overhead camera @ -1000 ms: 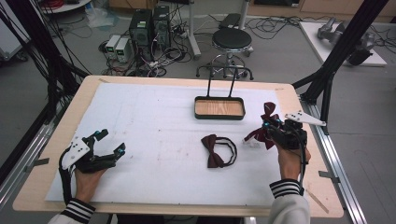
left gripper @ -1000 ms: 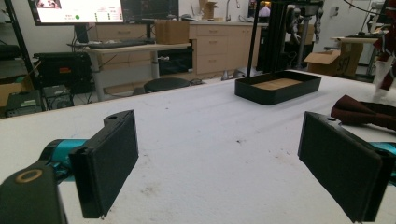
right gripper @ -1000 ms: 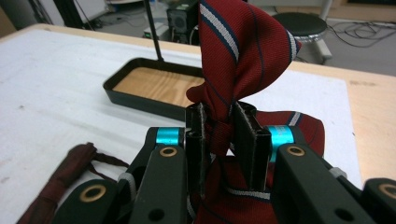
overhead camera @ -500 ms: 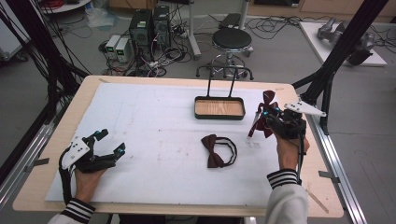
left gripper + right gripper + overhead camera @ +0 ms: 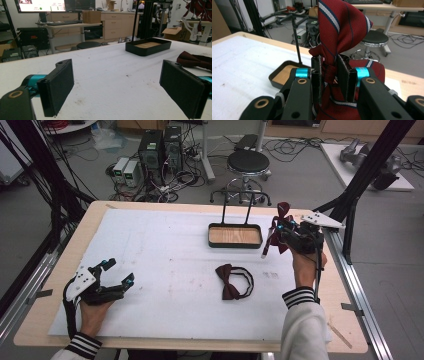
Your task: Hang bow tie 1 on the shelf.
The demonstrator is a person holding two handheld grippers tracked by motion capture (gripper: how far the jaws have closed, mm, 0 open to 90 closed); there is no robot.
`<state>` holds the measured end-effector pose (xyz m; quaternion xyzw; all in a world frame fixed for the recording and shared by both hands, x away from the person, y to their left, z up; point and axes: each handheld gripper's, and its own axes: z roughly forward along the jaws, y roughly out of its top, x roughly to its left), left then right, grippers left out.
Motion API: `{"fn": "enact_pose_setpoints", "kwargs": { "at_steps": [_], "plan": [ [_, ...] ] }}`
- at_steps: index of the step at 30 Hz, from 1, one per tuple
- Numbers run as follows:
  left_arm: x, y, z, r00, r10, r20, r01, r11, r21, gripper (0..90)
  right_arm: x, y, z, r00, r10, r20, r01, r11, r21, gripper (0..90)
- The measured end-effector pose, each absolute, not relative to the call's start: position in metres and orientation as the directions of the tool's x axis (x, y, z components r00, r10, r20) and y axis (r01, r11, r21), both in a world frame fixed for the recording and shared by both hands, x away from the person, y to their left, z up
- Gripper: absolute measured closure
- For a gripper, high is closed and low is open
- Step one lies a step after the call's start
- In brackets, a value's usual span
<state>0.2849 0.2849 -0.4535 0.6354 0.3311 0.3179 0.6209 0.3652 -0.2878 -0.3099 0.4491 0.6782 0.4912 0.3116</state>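
My right gripper (image 5: 283, 234) is shut on the knot of a red striped bow tie (image 5: 338, 27), held in the air just right of the black tray (image 5: 235, 242) with a wooden floor. One wing of that tie (image 5: 283, 211) stands up above the jaws. A plain dark red bow tie (image 5: 231, 279) with its strap lies on the white mat in front of the tray. My left gripper (image 5: 118, 272) rests open at the near left of the table, nothing between its pads (image 5: 59, 87). The plain bow tie (image 5: 193, 60) lies ahead and to the right of them.
A thin black wire stand (image 5: 236, 206) rises from the tray's far edge. The white mat (image 5: 160, 250) covers most of the wooden table. Black frame posts (image 5: 365, 175) stand at the table's right, and a stool (image 5: 248, 162) and computers (image 5: 152, 150) sit beyond the far edge.
My right gripper has carried the striped bow tie up and toward the far side, closer to the tray. The left gripper and the plain bow tie have stayed put.
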Motion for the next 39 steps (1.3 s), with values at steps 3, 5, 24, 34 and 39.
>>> {"fn": "enact_pose_setpoints", "kwargs": {
  "at_steps": [3,5,24,34,39],
  "plan": [
    [0.285,0.285,-0.454,0.579,0.815,-0.007,0.026,-0.01,1.0,12.5,0.37,-0.287,-0.308,-0.402,0.916,0.016,0.297,0.114,0.948,74.8],
    [0.285,0.285,-0.453,0.579,0.815,-0.007,0.026,-0.01,1.0,12.6,0.373,-0.286,-0.307,-0.403,0.915,0.025,0.292,0.103,0.951,74.8],
    [0.285,0.285,-0.454,0.579,0.816,-0.005,0.026,-0.012,1.0,12.6,0.404,-0.28,-0.288,-0.43,0.902,0.016,0.275,0.114,0.955,74.8],
    [0.285,0.285,-0.454,0.58,0.815,-0.006,0.026,-0.011,1.0,12.5,0.422,-0.272,-0.281,-0.438,0.899,-0.015,0.282,0.153,0.947,74.8],
    [0.285,0.285,-0.454,0.58,0.815,-0.005,0.026,-0.012,1.0,12.6,0.431,-0.27,-0.282,-0.432,0.902,-0.02,0.294,0.162,0.942,74.7]
  ]
}}
